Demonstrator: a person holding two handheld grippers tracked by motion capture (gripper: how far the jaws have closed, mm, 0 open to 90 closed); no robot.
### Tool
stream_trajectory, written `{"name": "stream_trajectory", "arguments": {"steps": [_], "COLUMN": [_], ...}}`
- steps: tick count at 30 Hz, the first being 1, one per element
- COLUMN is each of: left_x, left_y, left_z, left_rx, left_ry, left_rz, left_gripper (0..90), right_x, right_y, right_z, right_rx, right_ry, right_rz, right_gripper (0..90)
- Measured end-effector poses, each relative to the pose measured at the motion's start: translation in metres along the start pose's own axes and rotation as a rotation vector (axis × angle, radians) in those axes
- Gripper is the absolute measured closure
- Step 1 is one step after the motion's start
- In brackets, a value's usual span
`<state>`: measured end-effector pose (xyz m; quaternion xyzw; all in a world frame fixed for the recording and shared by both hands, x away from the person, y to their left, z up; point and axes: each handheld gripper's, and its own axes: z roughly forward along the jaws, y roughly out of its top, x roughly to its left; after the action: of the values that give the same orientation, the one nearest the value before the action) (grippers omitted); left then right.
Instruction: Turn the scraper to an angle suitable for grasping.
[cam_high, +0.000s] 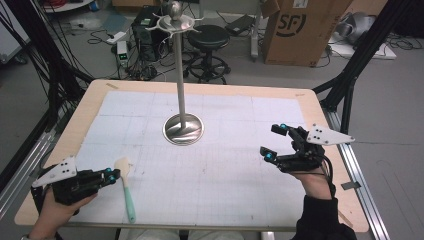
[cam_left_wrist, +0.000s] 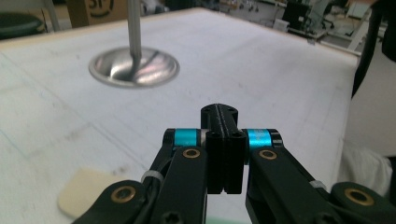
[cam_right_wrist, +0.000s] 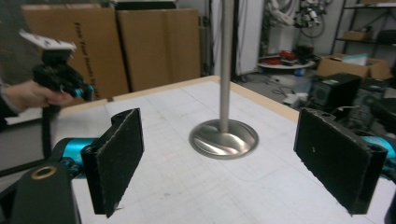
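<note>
mint-green and cream, the spatula (cam_high: 126, 189) lies flat on the worktop (cam_high: 200, 175) near its front left edge, blade just beside the left claw (cam_high: 113, 174), whose jaws are closed together on nothing. the right claw (cam_high: 276, 142) hangs wide open and empty, well apart, facing the metal stand (cam_high: 183, 127).

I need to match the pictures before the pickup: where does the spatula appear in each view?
High view: the spatula lies near the table's front left edge, just right of the left tool.
Left gripper view: its cream blade shows at bottom left, beside the shut jaws.
Right gripper view: not in it.
Shared landmark: the metal stand's round base.
</note>
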<state>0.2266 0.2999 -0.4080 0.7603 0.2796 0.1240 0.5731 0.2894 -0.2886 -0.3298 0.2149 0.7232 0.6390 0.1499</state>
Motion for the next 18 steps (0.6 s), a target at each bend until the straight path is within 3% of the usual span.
{"name": "stream_trajectory", "arguments": {"steps": [2,7,15,18], "left_x": [-0.001,-0.002,-0.002,-0.001], "left_y": [-0.008,-0.025,-0.032,-0.034], "left_z": [0.000,0.002,0.008,0.012], "left_rx": [0.017,0.113,0.210,0.246], "left_ry": [0.000,0.002,0.020,0.025], "left_rz": [-0.012,-0.021,-0.017,-0.034], "left_gripper": [89.7,89.7,89.7,89.7], "right_x": [-0.001,-0.001,-0.002,-0.002], "right_y": [-0.001,-0.002,-0.002,-0.003], "right_z": [0.002,0.007,0.007,0.007], "right_rx": [0.007,0.020,0.014,0.007], "right_ry": [0.005,0.012,0.008,0.015], "right_rz": [0.000,-0.005,0.004,0.003], "right_gripper": [14.8,14.8,14.8,14.7]}}
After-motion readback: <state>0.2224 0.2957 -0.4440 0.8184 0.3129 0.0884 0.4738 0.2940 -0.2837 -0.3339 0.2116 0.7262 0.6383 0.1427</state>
